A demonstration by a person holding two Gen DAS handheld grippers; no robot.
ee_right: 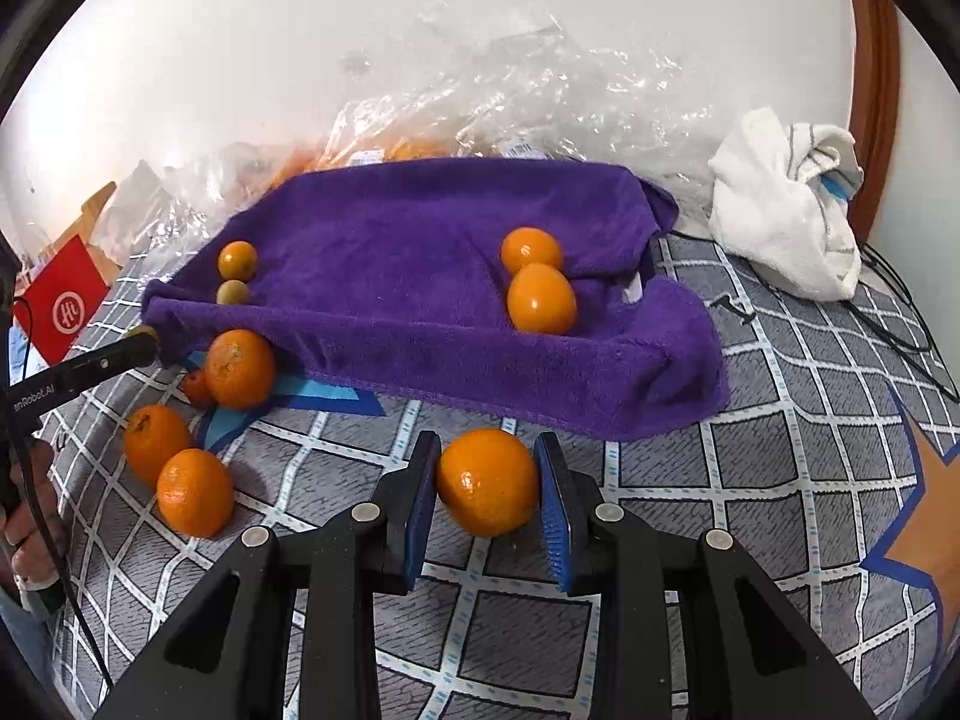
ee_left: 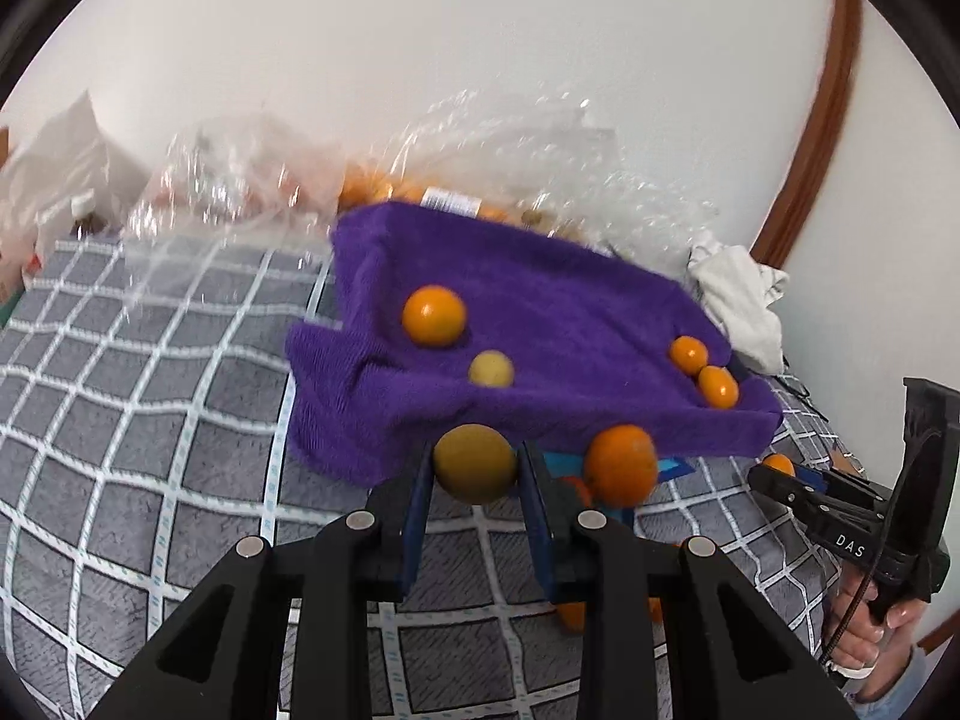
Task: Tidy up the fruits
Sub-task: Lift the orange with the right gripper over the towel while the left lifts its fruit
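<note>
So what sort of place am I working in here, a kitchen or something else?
Probably a bedroom, not a kitchen. The fruit sits on a grey checked bed cover with a purple towel spread on it, against a plain white wall, with a crumpled white cloth and clear plastic bags behind.

The towel (ee_right: 420,312) is purple. The fruit on it is orange, like the one (ee_right: 541,298) at the right, but a small one (ee_right: 233,292) at the left is yellow-green. The fruit (ee_right: 487,481) between the right gripper's blue pads (ee_right: 557,519) is orange. The fruit (ee_left: 475,463) between the left gripper's blue pads (ee_left: 414,525) is dull yellow-green. Both grippers are black with small silver dots. The bedcover (ee_right: 750,480) is grey with white lines that cross, and has blue and orange shapes. The cloth (ee_right: 786,204) is white with grey stripes. The card (ee_right: 63,306) is red with a white mark. The wall (ee_right: 300,30) is white.
</note>
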